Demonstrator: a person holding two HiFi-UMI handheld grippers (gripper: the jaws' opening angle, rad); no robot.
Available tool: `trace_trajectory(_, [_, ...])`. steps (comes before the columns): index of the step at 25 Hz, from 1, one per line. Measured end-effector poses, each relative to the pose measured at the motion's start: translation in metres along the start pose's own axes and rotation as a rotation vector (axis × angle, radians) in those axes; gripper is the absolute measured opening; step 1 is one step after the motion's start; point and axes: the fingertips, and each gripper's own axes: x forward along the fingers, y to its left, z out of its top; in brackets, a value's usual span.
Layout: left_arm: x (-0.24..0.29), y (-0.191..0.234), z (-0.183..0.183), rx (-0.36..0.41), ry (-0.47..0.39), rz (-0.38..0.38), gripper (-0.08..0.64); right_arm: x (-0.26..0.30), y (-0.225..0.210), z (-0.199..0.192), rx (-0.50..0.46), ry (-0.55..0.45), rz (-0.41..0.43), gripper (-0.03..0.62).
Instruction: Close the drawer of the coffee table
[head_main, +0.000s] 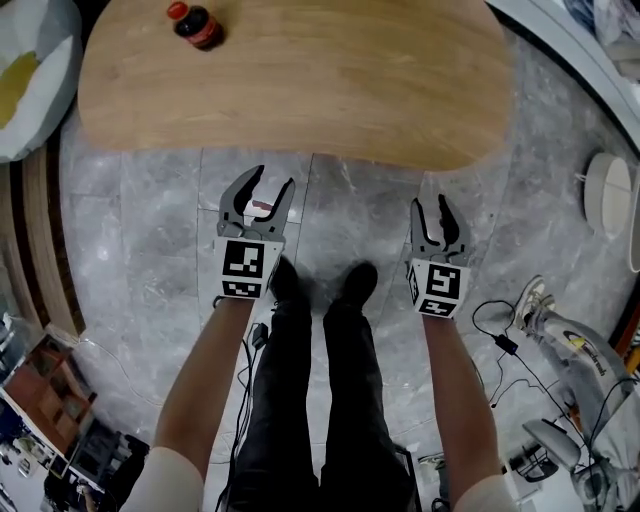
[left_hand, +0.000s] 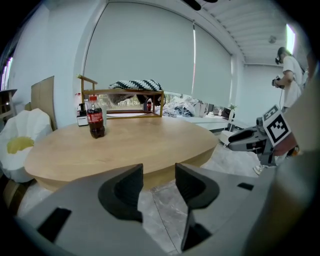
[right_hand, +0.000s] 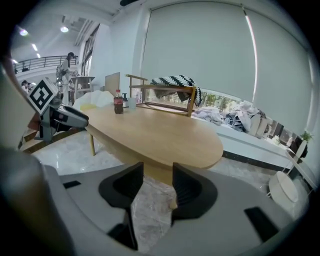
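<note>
**A:** Two grippers, and both are empty. Your left gripper (head_main: 275, 178) has its jaws wide apart, with only the floor (head_main: 150, 220) showing between them. Your right gripper (head_main: 429, 200) is just the same.

**B:** And the drawer? You can't see it in any view. The coffee table (head_main: 300, 90) is right in front of you, a little past your grippers. Its near edge shows no drawer front and no handle.

**A:** So I think you are only getting ready. Nothing is touched yet. The drawer may be tucked under the top, or on another side.

**B:** Next, you need to find that drawer front. You will likely have to go lower to see under the top. Then put a gripper flat on the front and push it straight in. You don't have to grab anything.

**A:** Now count with me. One table. One cola bottle (head_main: 197, 25), standing on the far left part of the top. Two grippers. No drawer that shows.
</note>
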Motion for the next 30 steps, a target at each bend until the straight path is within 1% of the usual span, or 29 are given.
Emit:
trace_trajectory(4, [-0.026,-0.006,0.033,0.024,-0.015,0.012,0.210,-0.030,-0.002,0.023,0.032,-0.016,0.019,0.156])
trace_trajectory(8, [-0.058,-0.015,0.062,0.034,-0.028,0.022,0.189,-0.067,-0.001,0.046,0.044,-0.041,0.035,0.143])
trace_trajectory(12, [-0.086,-0.022,0.092,0.057,-0.047,0.032,0.158,-0.100,-0.005,0.076,0.057,-0.070,0.045,0.115])
trace_trajectory(14, [-0.099,-0.026,0.106,0.057,-0.056,0.032,0.147,-0.116,-0.009,0.090,0.067,-0.083,0.041,0.103])
trace_trajectory(20, [-0.145,-0.036,0.145,0.061,-0.086,0.034,0.146,-0.169,-0.012,0.122,0.086,-0.116,0.023,0.078])
trace_trajectory(23, [-0.169,-0.045,0.170,0.064,-0.096,0.048,0.120,-0.197,-0.020,0.138,0.111,-0.119,0.019,0.069])
trace_trajectory(26, [-0.193,-0.054,0.194,0.045,-0.113,0.042,0.114,-0.221,-0.019,0.155,0.123,-0.124,0.038,0.060])
trace_trajectory(30, [-0.237,-0.064,0.225,0.035,-0.138,0.024,0.098,-0.259,-0.013,0.182,0.106,-0.144,0.060,0.041])
